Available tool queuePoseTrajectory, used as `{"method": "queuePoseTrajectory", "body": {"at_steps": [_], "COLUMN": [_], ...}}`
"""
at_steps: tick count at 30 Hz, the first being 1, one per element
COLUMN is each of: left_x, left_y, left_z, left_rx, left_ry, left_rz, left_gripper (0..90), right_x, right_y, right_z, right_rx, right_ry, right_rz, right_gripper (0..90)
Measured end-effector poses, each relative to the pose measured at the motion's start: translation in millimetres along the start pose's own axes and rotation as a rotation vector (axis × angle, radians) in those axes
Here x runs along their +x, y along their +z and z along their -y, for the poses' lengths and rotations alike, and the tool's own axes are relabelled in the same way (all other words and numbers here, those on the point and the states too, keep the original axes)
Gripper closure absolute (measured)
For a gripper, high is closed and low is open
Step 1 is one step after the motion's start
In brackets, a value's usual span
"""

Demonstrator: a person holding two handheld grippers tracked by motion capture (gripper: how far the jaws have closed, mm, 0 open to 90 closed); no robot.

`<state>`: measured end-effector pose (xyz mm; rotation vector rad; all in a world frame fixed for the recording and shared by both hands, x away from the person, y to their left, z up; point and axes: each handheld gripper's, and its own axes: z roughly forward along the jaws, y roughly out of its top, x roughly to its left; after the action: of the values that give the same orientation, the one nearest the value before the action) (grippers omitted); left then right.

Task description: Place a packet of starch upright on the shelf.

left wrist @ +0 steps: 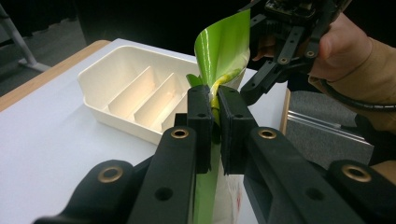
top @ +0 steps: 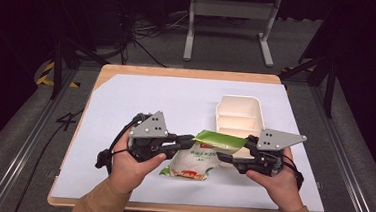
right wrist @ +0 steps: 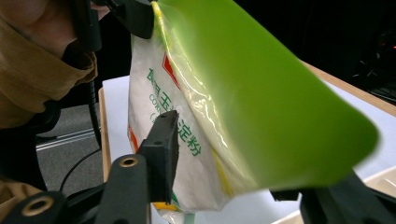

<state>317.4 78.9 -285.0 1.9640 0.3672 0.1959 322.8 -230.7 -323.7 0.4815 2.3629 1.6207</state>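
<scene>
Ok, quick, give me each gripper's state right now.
Left gripper: shut on the bag, pinching its green top edge.
Right gripper: at the bag's other top corner, but cannot tell whether its jaws have closed.

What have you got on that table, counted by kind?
Bags: 1, the green-and-white bag
Trays: 1, the cream divided tray
Hand-held grippers: 2, left gripper and right gripper, both pinching the bag
Total: 4

— Soft white plastic pouch with a green top band and printed lettering, lifted off the table, hanging bottom-down.

— And beside it? Cream plastic tray with divided compartments, upright, just behind.
</scene>
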Motion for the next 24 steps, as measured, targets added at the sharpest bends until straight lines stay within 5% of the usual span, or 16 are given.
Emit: {"method": "queuePoseTrajectory", "body": {"at_steps": [3,11,24], "left_x": [-0.3,-0.5,7.8], "left_y": [-0.7,-10.5,-23.6], "left_z": [0.3,-0.2,2.2], "left_rx": [-0.003,-0.024,-0.079], "left_ry": [-0.004,-0.008,-0.017], "left_rz": [0.006,-0.006,-0.034], "left_gripper": [84.7,84.4,81.7], "right_x": [0.5,0.5,4.0], "right_y": [2.1,4.8,5.1], "right_z": [-0.7,-13.9,-55.5], "right_rx": [0.002,-0.009,0.034], "right_ry": [-0.006,-0.066,-0.148], "right_rz": [-0.008,-0.081,-0.047], "right_gripper": [56.6,86.5,89.2]}}
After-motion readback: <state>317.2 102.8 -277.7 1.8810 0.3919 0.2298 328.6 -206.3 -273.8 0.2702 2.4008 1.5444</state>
